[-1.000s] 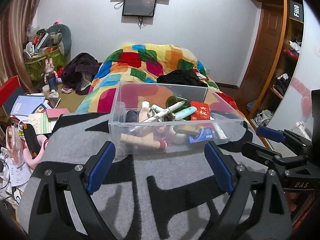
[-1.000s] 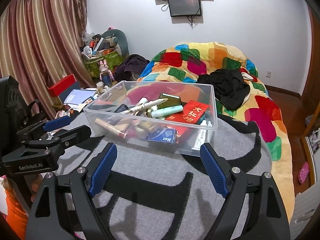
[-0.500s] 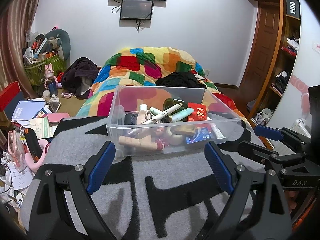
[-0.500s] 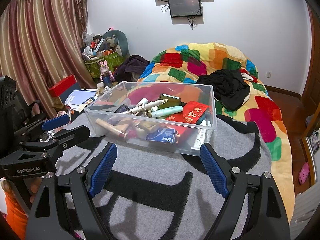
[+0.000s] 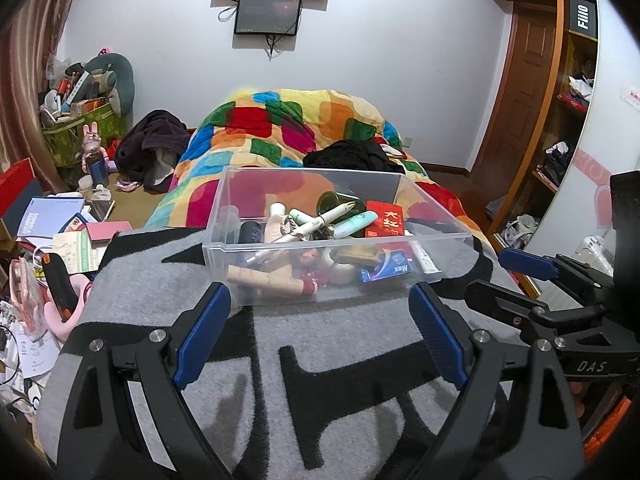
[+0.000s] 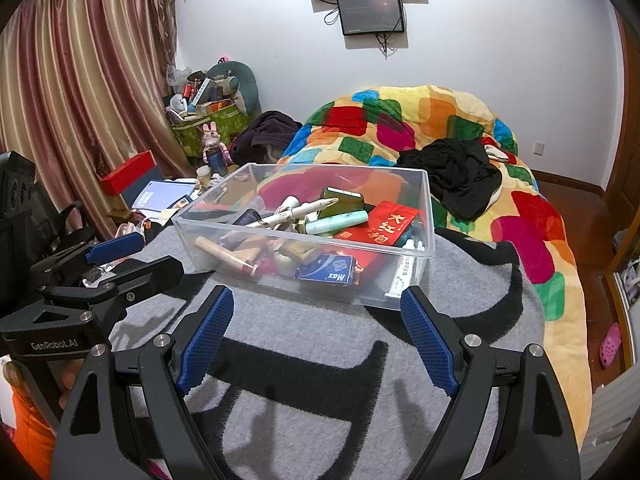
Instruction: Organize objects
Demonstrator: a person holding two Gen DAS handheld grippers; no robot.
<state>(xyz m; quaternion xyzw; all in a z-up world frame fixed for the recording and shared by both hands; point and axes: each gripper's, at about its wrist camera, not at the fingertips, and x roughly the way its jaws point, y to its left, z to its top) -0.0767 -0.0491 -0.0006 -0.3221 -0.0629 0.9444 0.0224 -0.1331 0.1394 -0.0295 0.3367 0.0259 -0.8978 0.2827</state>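
Two of my tongs, left gripper (image 5: 318,330) and right gripper (image 6: 316,334), gaped wide and empty, clear bin (image 5: 320,280) of clutter mid-frame on grey blanket (image 6: 320,392), bookshelf (image 5: 568,92) only in left view, curtains (image 6: 76,92) fully in right.

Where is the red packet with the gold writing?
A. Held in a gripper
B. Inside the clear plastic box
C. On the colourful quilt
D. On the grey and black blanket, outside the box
B: the red packet with gold writing lies inside the clear plastic box, among the pens and tubes, while both grippers stay open and empty in front of the box.
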